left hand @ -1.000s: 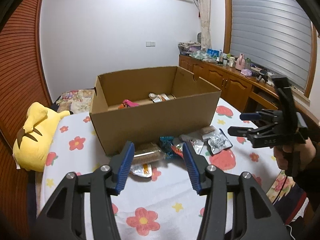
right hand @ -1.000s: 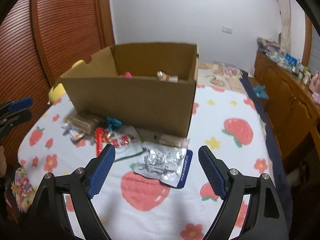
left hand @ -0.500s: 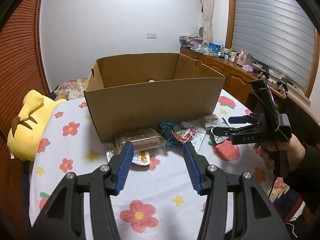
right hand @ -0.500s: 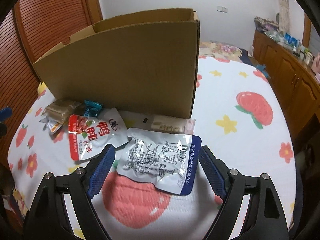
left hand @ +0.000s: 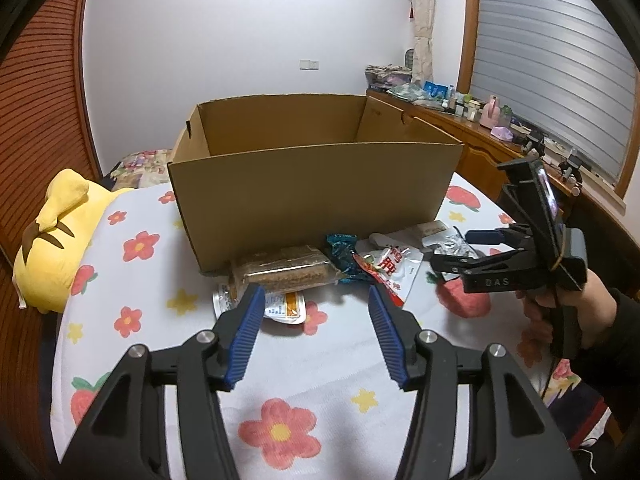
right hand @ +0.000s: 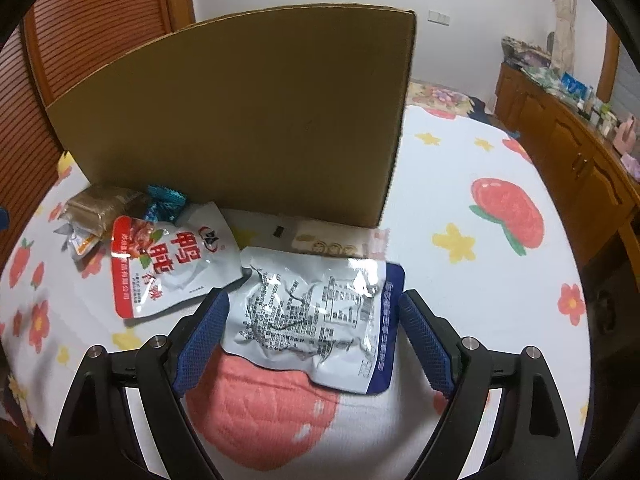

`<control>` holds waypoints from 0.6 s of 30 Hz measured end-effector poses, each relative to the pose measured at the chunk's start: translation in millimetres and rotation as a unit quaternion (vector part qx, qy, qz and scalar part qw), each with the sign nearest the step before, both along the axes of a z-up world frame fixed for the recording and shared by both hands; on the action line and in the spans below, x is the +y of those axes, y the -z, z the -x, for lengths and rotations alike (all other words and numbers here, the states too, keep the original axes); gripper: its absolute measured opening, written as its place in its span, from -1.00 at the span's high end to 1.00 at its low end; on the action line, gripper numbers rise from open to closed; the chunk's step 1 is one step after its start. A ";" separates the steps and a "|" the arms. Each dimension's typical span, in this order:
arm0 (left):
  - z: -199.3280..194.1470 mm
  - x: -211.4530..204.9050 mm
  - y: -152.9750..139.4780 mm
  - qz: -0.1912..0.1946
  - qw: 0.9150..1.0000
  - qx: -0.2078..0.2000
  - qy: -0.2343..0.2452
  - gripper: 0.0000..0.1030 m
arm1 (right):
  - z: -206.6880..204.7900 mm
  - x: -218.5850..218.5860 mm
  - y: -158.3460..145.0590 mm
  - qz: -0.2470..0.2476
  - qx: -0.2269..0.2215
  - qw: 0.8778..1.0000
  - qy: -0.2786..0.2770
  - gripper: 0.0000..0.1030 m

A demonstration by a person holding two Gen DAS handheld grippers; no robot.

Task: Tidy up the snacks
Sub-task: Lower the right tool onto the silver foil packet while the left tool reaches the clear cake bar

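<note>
An open cardboard box (left hand: 312, 184) stands on the flowered bed cover, also in the right wrist view (right hand: 248, 112). Snacks lie along its near side: a brown bar (left hand: 284, 270), a blue wrapper (left hand: 340, 250), a red-and-white pouch (right hand: 168, 264) and a silver pouch with a blue edge (right hand: 316, 316). My right gripper (right hand: 314, 338) is open, low over the silver pouch, its fingers on either side of it. My left gripper (left hand: 316, 332) is open and empty, just short of the brown bar. The right gripper also shows in the left wrist view (left hand: 460, 246).
A yellow plush toy (left hand: 56, 236) lies at the left edge of the bed. A wooden sideboard (left hand: 480, 136) with small items runs along the right wall. A small flat packet (left hand: 280, 308) lies under the brown bar. A beige strip packet (right hand: 328, 242) lies by the box.
Both grippers have moved down and closer to the snacks. The right gripper now straddles the silver pouch. The box's inside has dropped out of sight in the right wrist view.
</note>
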State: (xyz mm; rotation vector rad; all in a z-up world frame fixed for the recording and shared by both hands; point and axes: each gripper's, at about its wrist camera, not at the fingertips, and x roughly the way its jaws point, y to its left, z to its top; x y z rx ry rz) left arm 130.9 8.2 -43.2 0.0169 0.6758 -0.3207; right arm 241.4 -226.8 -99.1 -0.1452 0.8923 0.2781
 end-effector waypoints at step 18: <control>-75.8 -1.8 29.5 -0.016 0.998 0.059 -0.027 -0.38 | 7.1 -4.1 6.8 0.005 -0.003 1.000 -0.005 -0.59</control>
